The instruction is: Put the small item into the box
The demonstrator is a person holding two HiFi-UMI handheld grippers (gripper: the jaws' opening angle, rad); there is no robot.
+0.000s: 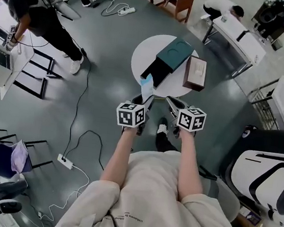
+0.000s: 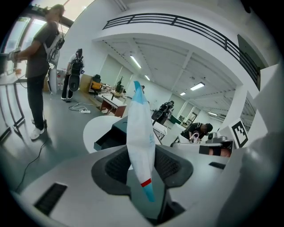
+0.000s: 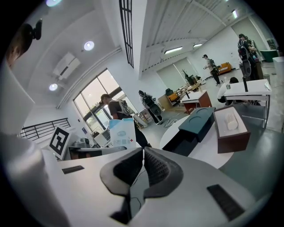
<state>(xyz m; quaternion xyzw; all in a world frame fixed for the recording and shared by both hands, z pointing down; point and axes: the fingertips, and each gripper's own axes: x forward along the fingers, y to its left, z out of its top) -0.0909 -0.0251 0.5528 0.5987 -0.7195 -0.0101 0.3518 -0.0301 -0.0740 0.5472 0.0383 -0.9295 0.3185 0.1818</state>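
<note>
In the left gripper view, a small white and blue packet (image 2: 140, 142) with a red stripe stands upright between my left gripper's (image 2: 142, 165) pads, which are shut on it. The head view shows the packet (image 1: 146, 88) sticking up from the left gripper (image 1: 146, 102) at the near edge of the round white table (image 1: 144, 54). On that table lies a dark teal box (image 1: 167, 58) with its drawer pulled out towards me. My right gripper (image 1: 172, 104) is beside the left one, shut (image 3: 143, 153) on nothing. The teal box (image 3: 195, 120) shows ahead of it.
A brown box (image 1: 194, 73) with a white insert lies on the table right of the teal box. A person (image 1: 38, 15) bends at a desk far left. A cable and power strip (image 1: 66, 162) lie on the floor, and a white golf bag (image 1: 260, 174) lies at right.
</note>
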